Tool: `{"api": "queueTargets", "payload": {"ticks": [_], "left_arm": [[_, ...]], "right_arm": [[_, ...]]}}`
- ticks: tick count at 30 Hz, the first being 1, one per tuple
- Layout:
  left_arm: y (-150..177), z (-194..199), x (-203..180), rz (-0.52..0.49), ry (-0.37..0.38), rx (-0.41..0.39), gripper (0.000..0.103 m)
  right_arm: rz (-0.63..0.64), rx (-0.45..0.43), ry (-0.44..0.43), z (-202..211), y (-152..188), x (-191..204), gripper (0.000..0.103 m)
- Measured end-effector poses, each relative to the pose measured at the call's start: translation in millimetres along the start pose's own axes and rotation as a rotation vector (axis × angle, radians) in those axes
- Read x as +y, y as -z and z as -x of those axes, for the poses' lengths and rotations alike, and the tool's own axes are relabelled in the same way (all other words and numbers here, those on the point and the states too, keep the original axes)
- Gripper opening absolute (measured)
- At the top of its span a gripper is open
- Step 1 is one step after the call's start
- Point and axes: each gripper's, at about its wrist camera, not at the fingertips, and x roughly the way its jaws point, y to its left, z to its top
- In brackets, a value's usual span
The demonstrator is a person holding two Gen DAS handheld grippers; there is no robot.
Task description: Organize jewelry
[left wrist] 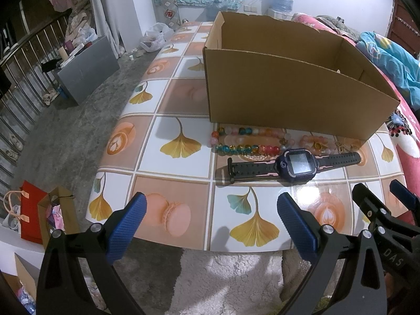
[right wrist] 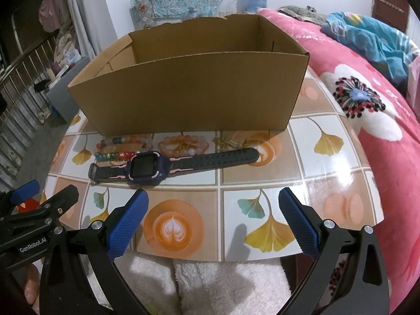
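Note:
An open cardboard box [left wrist: 275, 86] [right wrist: 194, 89] stands on the patterned table. In front of it lie a colourful bead bracelet [left wrist: 246, 148] [right wrist: 115, 155], a pink bead bracelet [left wrist: 317, 141] [right wrist: 183, 144], a small gold chain piece [left wrist: 344, 145] [right wrist: 228, 141] and a purple smartwatch with a black strap [left wrist: 299, 164] [right wrist: 145, 169]. My left gripper [left wrist: 212, 225] is open and empty at the table's near edge. My right gripper [right wrist: 214, 223] is open and empty, just short of the watch. The inside of the box is mostly hidden.
A pink floral bedspread [right wrist: 367, 105] borders the table on the right. The floor on the left holds a grey box [left wrist: 86, 65] and red and brown gift bags [left wrist: 39, 215]. A white fluffy cloth [right wrist: 210, 283] lies below the table's near edge.

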Motion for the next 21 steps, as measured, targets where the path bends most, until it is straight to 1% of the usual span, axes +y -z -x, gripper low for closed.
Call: {"api": "queueTargets", "payload": {"ticks": [21], "left_arm": [[1.6, 3.5, -3.2, -0.004, -0.022, -0.004, 0.097]], "right_arm": [[-0.006, -0.019, 0.0, 6.9, 0.2, -4.5, 0.095]]}}
